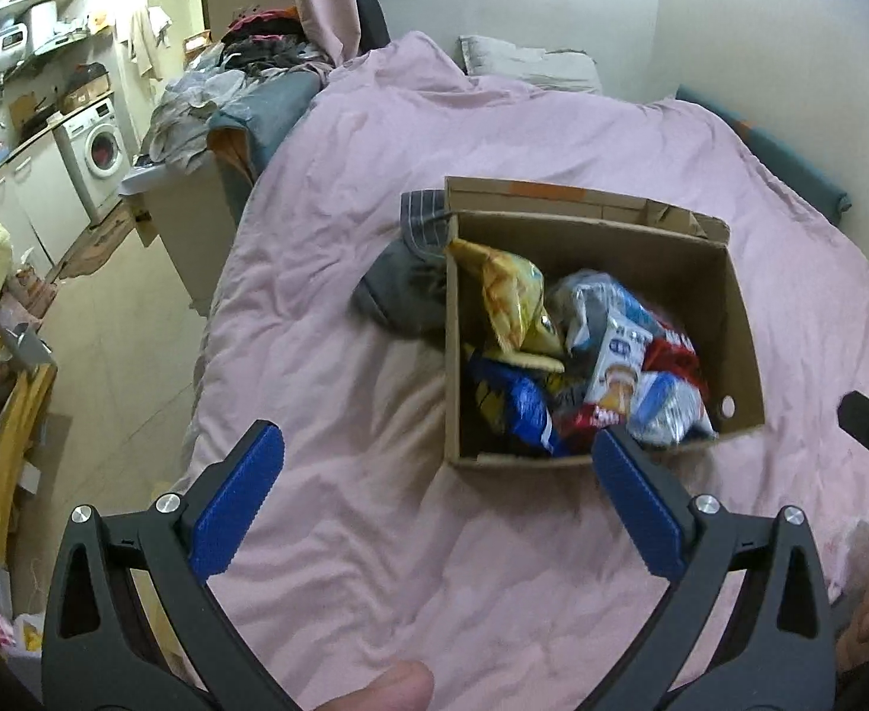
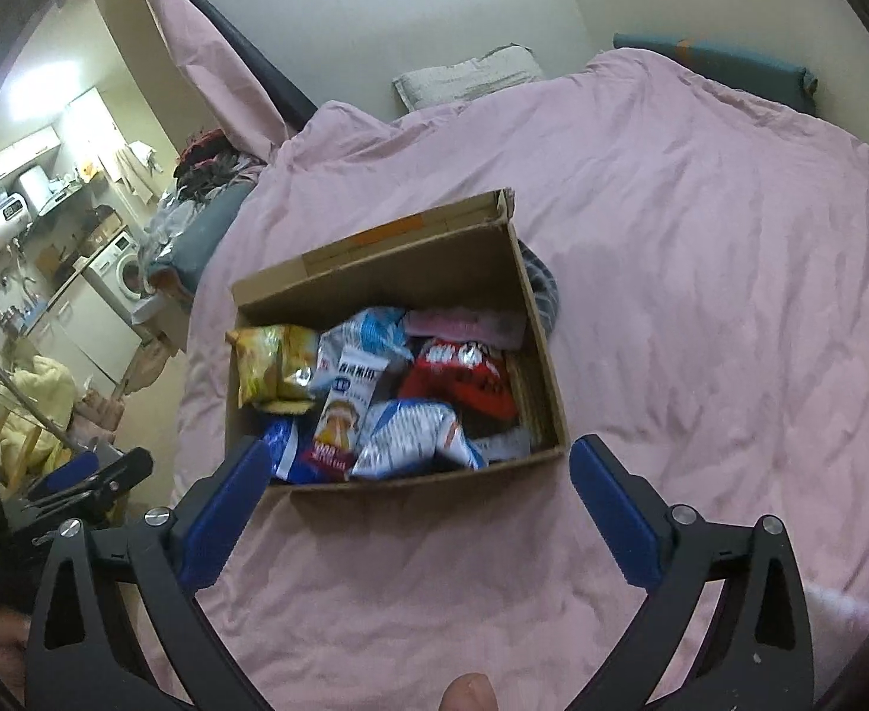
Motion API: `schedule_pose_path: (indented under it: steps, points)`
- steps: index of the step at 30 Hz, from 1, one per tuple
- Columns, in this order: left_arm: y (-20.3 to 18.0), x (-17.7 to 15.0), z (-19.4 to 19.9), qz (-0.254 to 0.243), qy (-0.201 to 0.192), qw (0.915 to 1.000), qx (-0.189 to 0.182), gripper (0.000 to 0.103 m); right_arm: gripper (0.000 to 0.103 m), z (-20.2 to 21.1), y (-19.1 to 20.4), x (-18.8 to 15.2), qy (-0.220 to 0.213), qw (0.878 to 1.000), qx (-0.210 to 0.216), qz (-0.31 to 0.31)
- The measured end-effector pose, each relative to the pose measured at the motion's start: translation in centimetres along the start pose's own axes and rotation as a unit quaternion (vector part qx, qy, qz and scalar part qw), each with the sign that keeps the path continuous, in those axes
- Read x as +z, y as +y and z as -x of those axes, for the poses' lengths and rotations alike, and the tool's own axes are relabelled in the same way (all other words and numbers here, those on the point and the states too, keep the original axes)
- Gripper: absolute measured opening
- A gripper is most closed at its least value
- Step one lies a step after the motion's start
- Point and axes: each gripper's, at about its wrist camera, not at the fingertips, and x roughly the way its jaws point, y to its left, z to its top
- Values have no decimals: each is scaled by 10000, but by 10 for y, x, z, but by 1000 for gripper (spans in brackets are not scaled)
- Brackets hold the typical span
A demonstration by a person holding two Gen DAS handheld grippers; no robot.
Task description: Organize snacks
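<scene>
Both the left gripper point(image 1: 437, 477) and the right gripper point(image 2: 419, 489) hang wide open and empty over the pink bedspread point(image 1: 375, 533), just short of the cardboard box point(image 2: 544, 355) that sits on it, full of snack packets point(image 2: 411, 432).

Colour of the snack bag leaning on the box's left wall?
Yellow; clearest in left wrist view.

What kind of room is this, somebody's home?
Most likely a small studio flat. A bed with a pink cover fills the room, a pillow lies at its head, and a washing machine stands in a kitchen corner right beside it.
</scene>
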Motion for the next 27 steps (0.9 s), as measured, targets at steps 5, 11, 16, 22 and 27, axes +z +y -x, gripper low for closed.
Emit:
schedule_pose_path:
  steps: [5, 11, 16, 22, 27]
  points:
    - [-1, -17, 22, -175, -78, 9997, -121, 103, 103, 4, 13, -19, -7, 9994, -212, 272]
    - [8, -33, 33, 44, -227, 9994, -251, 103, 103, 5, 25, -31, -94, 9987, -237, 446]
    - [13, -36, 26, 275, -206, 9988, -345, 103, 103, -3, 39, -36, -162, 9959, -364, 807]
    - [13, -39, 21, 276, -190, 9991, -266, 103, 103, -12, 44, -37, -165, 9946, -480, 906]
    - [13, -40, 19, 291, -142, 9991, -276, 103, 103, -14, 47, -40, -126, 9935, -537, 993]
